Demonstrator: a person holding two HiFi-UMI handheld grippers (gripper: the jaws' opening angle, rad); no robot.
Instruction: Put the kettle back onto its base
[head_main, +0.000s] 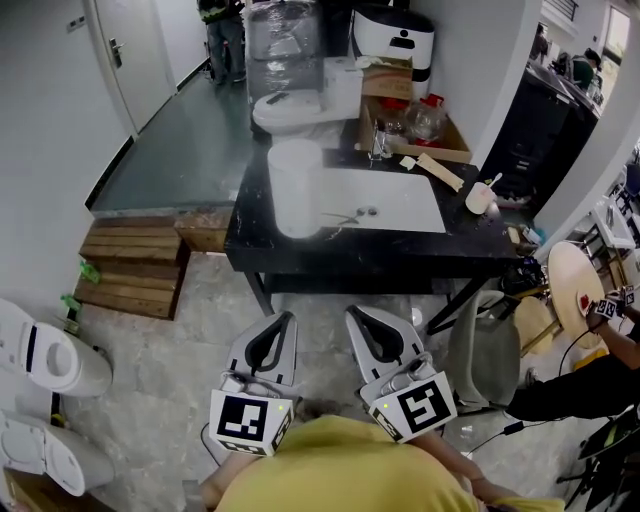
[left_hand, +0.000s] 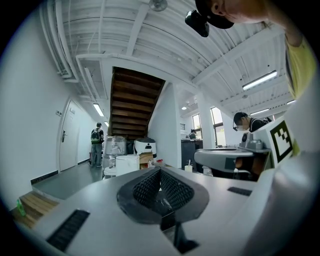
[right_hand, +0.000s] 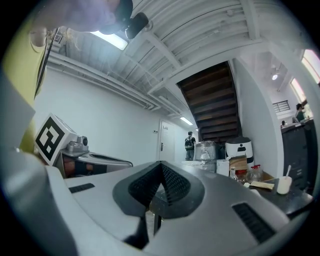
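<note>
The kettle cannot be picked out for certain. A tall white cylinder (head_main: 295, 188) stands at the left end of a black table (head_main: 380, 250), well ahead of both pairs of jaws. A glass vessel with a red lid (head_main: 428, 118) sits in a cardboard box (head_main: 452, 150) at the far edge, farther ahead and to the right. No base is plain to see either; a white mat (head_main: 400, 195) lies just right of the cylinder with small items on it.

The left gripper (head_main: 287, 318) and right gripper (head_main: 354, 312) point level, side by side, short of the table's near edge. Each has its jaws pressed together on nothing.

The risks, as judged from here, begin with that doubt: going to the wrong vessel would cost the task. Jaws that arrive closed would shove rather than grasp. The tall cylinder looks easy to tip toward the mat or off the table's left end.

Wooden sticks (head_main: 440, 172) and a white cup (head_main: 480, 198) lie ahead and to the right of the right jaws, where a wide reach could sweep them. A grey chair (head_main: 480, 355) stands just right of the right gripper, with another person's arm (head_main: 570, 385) beyond it. A swing that way could strike either.
</note>
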